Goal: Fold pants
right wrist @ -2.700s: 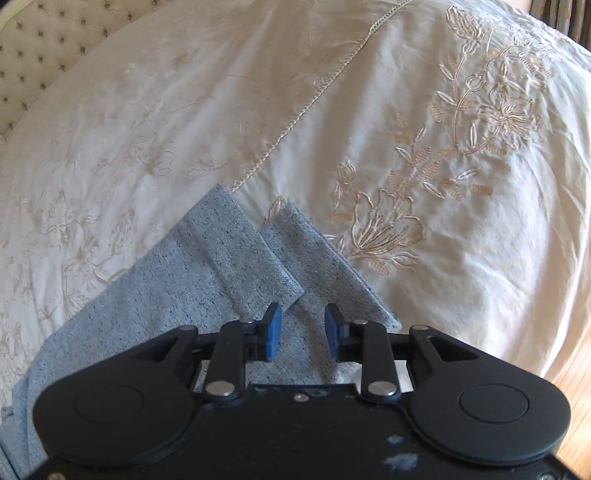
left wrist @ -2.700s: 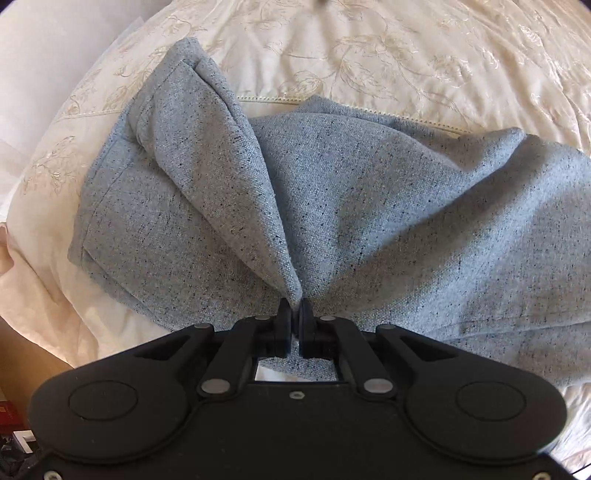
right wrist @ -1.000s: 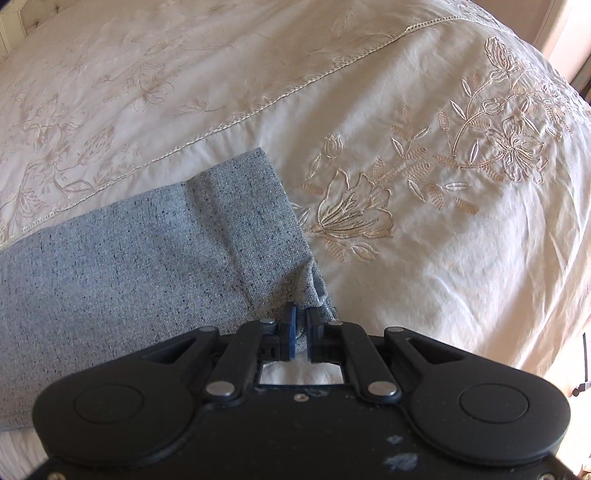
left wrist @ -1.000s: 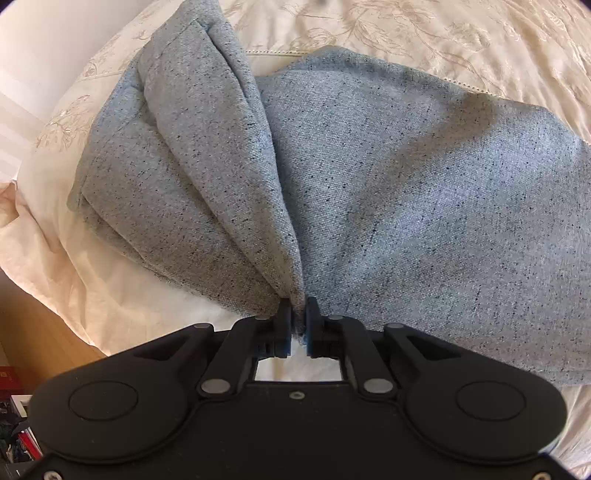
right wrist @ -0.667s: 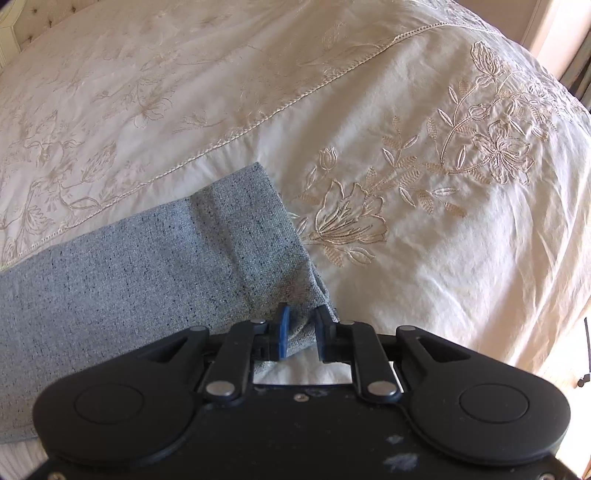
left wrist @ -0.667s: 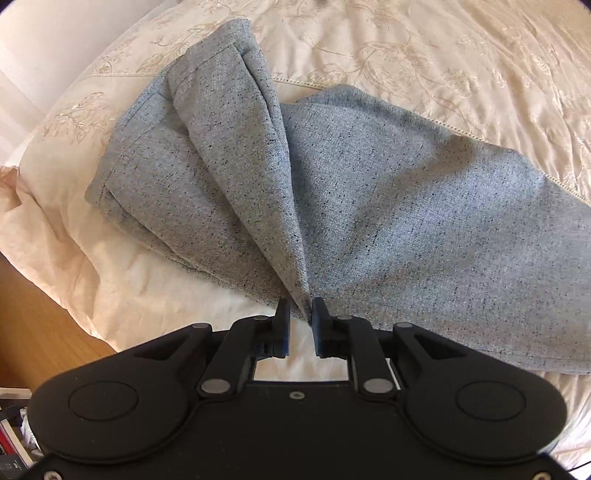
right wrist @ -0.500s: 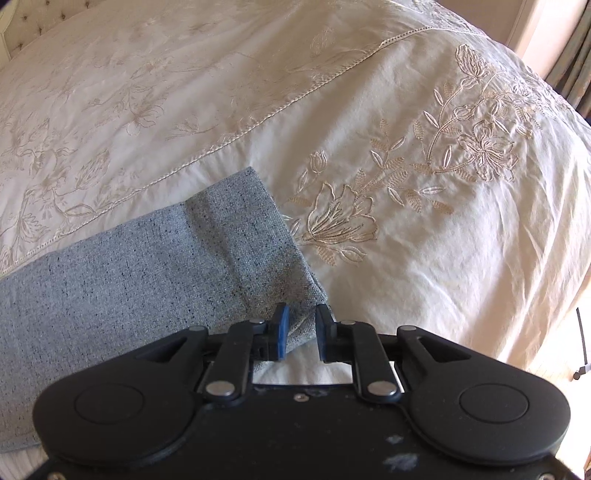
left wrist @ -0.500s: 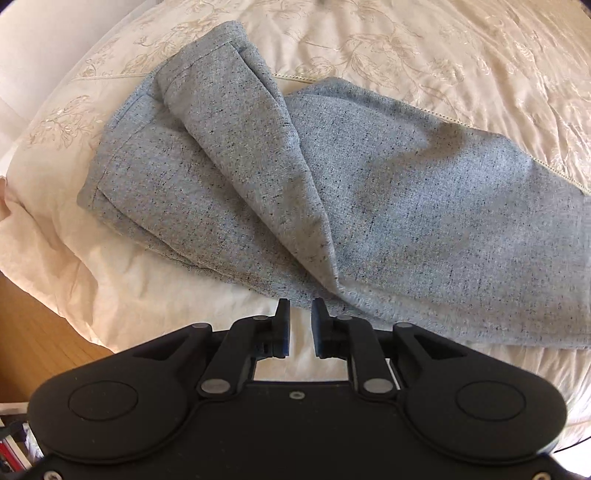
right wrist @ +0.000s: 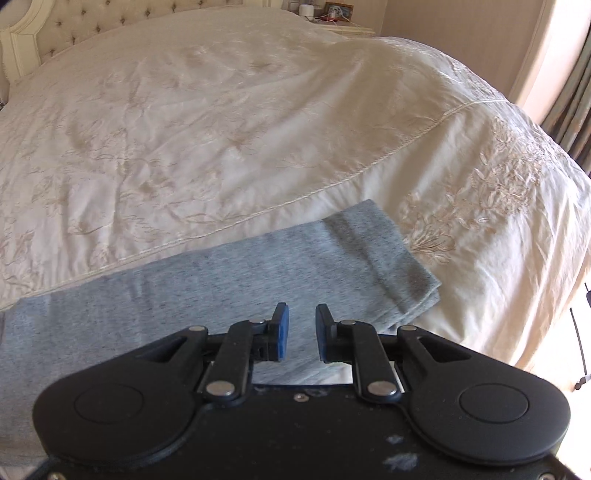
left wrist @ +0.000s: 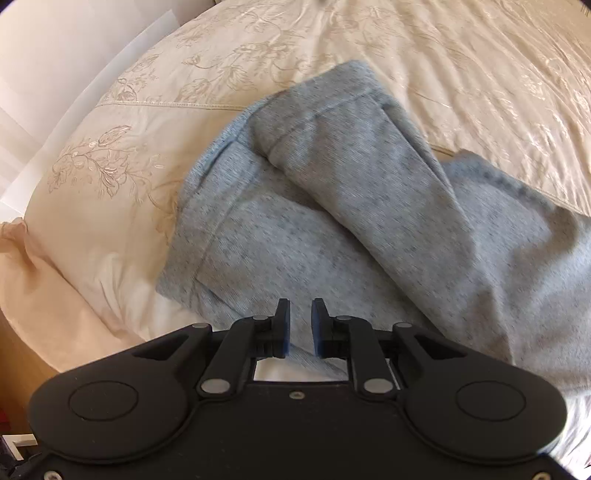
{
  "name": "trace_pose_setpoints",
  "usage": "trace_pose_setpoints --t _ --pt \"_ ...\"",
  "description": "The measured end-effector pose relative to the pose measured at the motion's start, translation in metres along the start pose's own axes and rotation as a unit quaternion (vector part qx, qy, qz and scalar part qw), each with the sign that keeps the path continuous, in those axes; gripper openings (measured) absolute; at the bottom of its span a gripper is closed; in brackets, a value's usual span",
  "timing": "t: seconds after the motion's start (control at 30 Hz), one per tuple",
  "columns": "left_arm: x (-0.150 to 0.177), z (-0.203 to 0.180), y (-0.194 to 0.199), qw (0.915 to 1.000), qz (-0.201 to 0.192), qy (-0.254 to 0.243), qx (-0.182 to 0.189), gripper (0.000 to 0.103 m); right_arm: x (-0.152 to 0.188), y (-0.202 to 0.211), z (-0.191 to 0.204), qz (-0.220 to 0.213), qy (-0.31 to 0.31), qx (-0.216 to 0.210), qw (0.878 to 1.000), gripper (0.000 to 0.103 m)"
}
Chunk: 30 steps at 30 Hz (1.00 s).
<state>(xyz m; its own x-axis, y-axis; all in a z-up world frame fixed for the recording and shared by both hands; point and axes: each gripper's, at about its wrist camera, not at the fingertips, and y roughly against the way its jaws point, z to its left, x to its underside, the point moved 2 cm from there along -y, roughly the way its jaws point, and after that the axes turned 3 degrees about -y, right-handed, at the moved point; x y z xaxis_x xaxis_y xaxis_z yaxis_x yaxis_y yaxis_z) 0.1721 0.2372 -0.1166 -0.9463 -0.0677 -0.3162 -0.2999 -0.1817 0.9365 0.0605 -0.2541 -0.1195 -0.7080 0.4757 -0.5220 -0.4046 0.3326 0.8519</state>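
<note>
Grey pants point(left wrist: 369, 229) lie on the cream embroidered bedspread point(left wrist: 461, 74), near the bed's edge. Both grippers hang over them w/ nothing held.

Left gripper point(left wrist: 299, 326): jaws apart w/ a narrow gap, having just been opening; no cloth is between the pads, only the pants' lower edge seen through the gap, further down. Just ahead of the fingertips point(left wrist: 283, 314) is the wide, bunched end of the pants. A thick fold runs diagonally from ahead of the fingers toward the right, lying on top of the flatter layer beneath. A stitched seam runs down the flat layer to the left of the fingers. Left of that is bare bedspread w/ flower embroidery, then the bed's corner. This view is a bit blurred, so can't make out finer detail of the cloth.

Right gripper point(right wrist: 301, 328): jaws apart too, also just been opening, blue pads point(right wrist: 282, 330) showing, nothing clamped. The leg of the pants point(right wrist: 221, 273) stretches flat below and ahead of the fingers, from far left across to the right. Its hemmed cuff point(right wrist: 384, 258) sits ahead and to the right of the fingertips, layers stacked and slightly offset at the corner. Beyond the cuff is an embroidered floral spray point(right wrist: 480, 206) on the bedspread. A corded seam line point(right wrist: 295, 199) crosses the cover just past the leg's far edge. Far ahead, left, is a tufted headboard point(right wrist: 74, 22); a nightstand point(right wrist: 332, 14) w/ small items stands at the far end.
</note>
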Motion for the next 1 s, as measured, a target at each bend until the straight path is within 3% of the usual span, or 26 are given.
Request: trace_pose_setpoints --t 0.2,0.4,0.67,1.0 --pt "-0.043 0.038 -0.045 0.9995 0.001 -0.028 -0.011 0.023 0.038 0.020 0.111 0.035 0.033 -0.075 0.996 0.018" --pt "-0.074 0.064 -0.092 0.9983 0.025 -0.048 -0.018 0.026 0.074 0.041 0.212 0.079 0.074 -0.180 0.978 0.020" --pt "-0.083 0.089 -0.113 0.9970 0.050 -0.021 0.056 0.029 0.086 0.059 0.318 0.106 0.130 -0.278 0.946 0.027" --pt "-0.075 0.127 -0.129 0.9855 0.073 0.034 0.149 0.030 0.067 0.041 0.428 0.129 0.203 -0.342 0.908 0.032"
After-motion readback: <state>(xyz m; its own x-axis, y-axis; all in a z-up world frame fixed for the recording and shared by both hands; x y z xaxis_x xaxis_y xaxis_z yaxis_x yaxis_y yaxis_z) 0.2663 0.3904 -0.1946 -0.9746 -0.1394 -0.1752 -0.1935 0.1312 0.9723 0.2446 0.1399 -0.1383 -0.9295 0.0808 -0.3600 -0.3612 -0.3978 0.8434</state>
